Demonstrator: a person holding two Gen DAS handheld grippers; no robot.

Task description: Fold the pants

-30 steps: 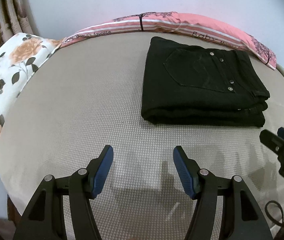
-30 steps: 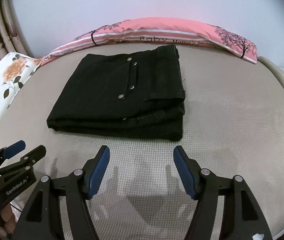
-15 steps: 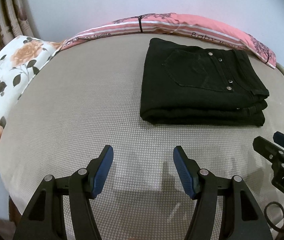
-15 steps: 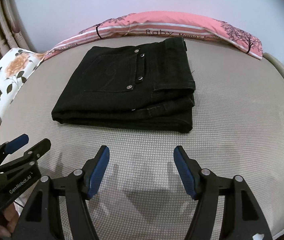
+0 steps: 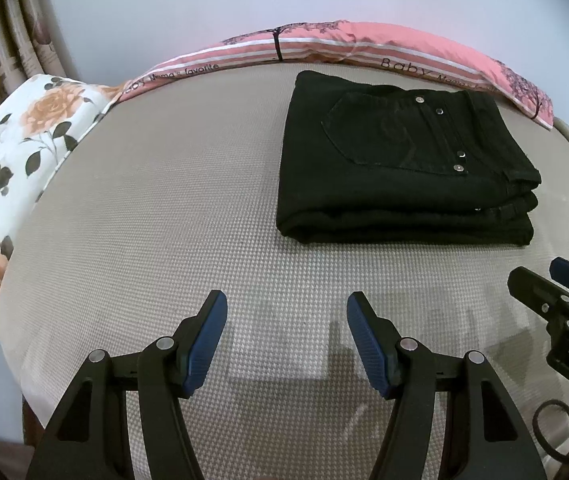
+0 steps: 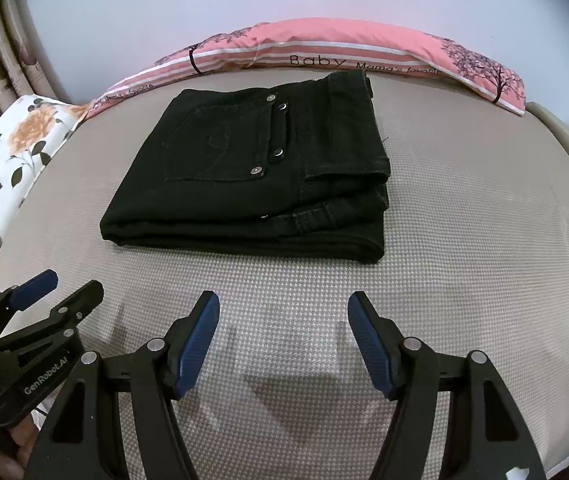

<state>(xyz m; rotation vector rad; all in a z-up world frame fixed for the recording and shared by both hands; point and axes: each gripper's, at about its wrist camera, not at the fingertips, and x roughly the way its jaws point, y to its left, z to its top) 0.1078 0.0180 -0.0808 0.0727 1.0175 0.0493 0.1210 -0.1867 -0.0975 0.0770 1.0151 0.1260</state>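
Already folded into a compact stack, the black denim pants (image 6: 252,176) lie toward the far side of the beige textured mattress (image 6: 464,220), long axis left-right, well ahead of both tools. Right gripper (image 6: 283,338) faces stack approx. head-on w/ jaws spread, empty; left gripper (image 5: 287,340), likewise spread and empty, has it ahead-right, so right is judged nearer.

The black jeans (image 5: 400,168) (image 6: 252,176) lie folded into a compact, layered rectangle on the far half of the bed, a little short of its far edge. A back pocket faces up, edged with small silver rivets. The waistband end sits to the right, where three or perhaps four stacked layers show; the left edge is a smooth fold. The bundle rests flat and tidy.
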